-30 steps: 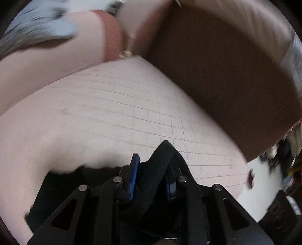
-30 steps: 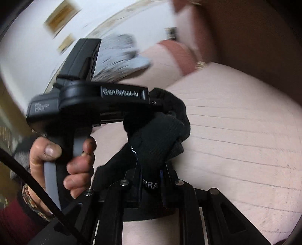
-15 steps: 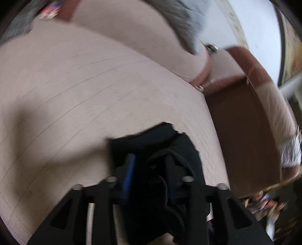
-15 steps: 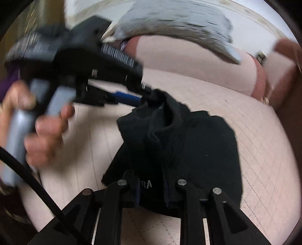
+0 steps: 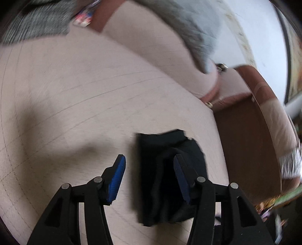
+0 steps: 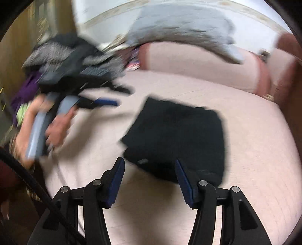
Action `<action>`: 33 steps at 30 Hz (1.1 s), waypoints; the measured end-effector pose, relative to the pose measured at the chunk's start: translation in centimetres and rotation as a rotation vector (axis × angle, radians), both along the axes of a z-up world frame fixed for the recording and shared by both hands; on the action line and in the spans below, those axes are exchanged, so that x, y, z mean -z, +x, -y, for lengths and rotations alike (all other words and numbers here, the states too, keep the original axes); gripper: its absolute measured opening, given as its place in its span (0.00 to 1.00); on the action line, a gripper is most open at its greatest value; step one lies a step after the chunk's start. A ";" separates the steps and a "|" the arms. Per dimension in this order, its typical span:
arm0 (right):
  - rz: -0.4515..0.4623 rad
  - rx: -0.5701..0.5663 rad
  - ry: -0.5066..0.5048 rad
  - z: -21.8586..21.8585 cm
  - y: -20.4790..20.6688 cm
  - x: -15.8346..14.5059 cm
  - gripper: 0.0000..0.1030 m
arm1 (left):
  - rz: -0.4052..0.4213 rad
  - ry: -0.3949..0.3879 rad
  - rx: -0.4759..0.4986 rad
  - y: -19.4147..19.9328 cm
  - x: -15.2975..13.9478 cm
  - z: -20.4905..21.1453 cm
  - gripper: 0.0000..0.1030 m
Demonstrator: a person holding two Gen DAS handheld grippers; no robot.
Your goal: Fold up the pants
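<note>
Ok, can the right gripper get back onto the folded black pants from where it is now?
Probably yes. The right gripper is open, the black pants lie just ahead on the cushion, and nothing sits between them.

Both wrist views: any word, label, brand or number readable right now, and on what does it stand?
No text reads in either view.
Small grey tag on the folded black pants, near the right claw: too blurred to read.
Colourful printed item at the top of the left wrist view: blurred, unreadable.
Left claw: no marking visible.
</note>
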State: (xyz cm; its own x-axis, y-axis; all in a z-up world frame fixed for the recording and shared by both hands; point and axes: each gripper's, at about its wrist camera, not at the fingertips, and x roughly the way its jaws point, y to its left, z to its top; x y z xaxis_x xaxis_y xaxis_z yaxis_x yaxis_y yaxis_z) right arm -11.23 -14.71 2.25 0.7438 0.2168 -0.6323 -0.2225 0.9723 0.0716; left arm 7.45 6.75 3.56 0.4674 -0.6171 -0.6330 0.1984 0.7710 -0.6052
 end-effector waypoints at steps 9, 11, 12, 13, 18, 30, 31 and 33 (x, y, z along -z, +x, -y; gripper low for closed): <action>-0.065 0.206 0.249 7.3 5.4 0.8 0.58 | 0.045 0.203 0.104 0.2 0.8 8.2 0.52; -0.106 0.210 0.287 7.6 6.5 2.2 0.58 | -0.024 0.254 0.066 1.7 3.2 8.3 0.52; -0.120 0.214 0.298 7.7 7.2 2.7 0.58 | -0.047 0.253 0.058 2.2 4.0 8.1 0.52; -0.127 0.221 0.303 7.8 7.8 3.2 0.58 | -0.061 0.247 0.051 2.6 4.7 7.9 0.52; -0.106 0.236 0.215 7.3 8.0 5.0 0.59 | -0.041 0.212 0.064 3.3 5.4 7.5 0.55; -0.050 0.267 0.168 8.8 5.6 3.2 0.65 | 0.039 0.369 -0.084 0.6 2.3 3.6 0.58; -0.045 0.276 0.170 9.1 5.3 3.0 0.65 | 0.057 0.417 -0.098 -0.1 2.0 3.6 0.58; -0.039 0.300 0.169 9.8 4.7 2.9 0.65 | 0.104 0.511 -0.118 -1.8 1.6 4.0 0.58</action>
State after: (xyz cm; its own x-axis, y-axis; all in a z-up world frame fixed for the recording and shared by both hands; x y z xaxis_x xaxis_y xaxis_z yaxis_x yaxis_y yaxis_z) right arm -6.51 -24.46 -0.61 0.7660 0.0960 -0.6356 0.0776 0.9678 0.2396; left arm 5.70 2.72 1.93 0.5912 -0.1818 -0.7857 0.1311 0.9830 -0.1288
